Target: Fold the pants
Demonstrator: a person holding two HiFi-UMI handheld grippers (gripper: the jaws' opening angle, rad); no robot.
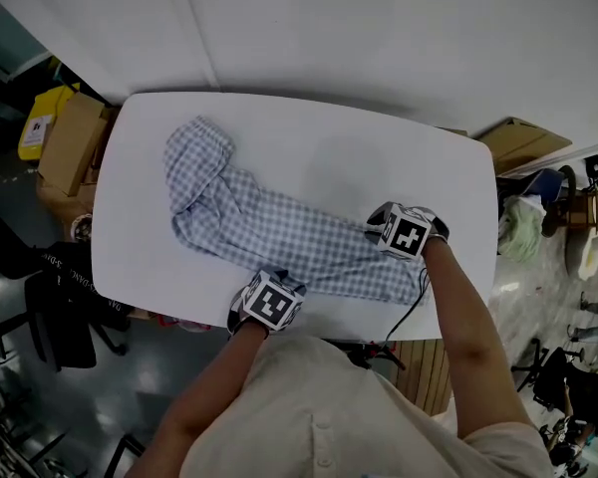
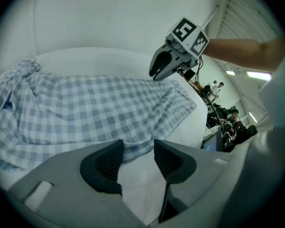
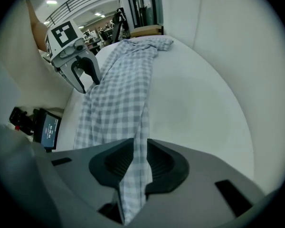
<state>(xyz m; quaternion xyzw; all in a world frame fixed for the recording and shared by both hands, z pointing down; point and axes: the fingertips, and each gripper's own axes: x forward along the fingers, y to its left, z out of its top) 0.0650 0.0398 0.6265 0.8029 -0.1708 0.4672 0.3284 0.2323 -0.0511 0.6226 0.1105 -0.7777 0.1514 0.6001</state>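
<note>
Blue-and-white checked pants [image 1: 279, 222] lie spread slantwise on the white table [image 1: 319, 137], the bunched end at the far left and the other end near the front right. My left gripper [image 1: 268, 292] stands at the pants' near edge by the table's front. In the left gripper view it [image 2: 137, 145] is open, with the hem of the pants [image 2: 85, 108] just between the tips. My right gripper [image 1: 399, 229] is over the right end. In the right gripper view it [image 3: 140, 145] is shut on a fold of the pants [image 3: 118, 94].
Cardboard boxes [image 1: 70, 142] and a yellow bag [image 1: 42, 122] stand off the table's left side. A black chair [image 1: 60, 307] is at the near left. More cardboard [image 1: 523, 142] and clutter lie to the right. A white wall runs behind the table.
</note>
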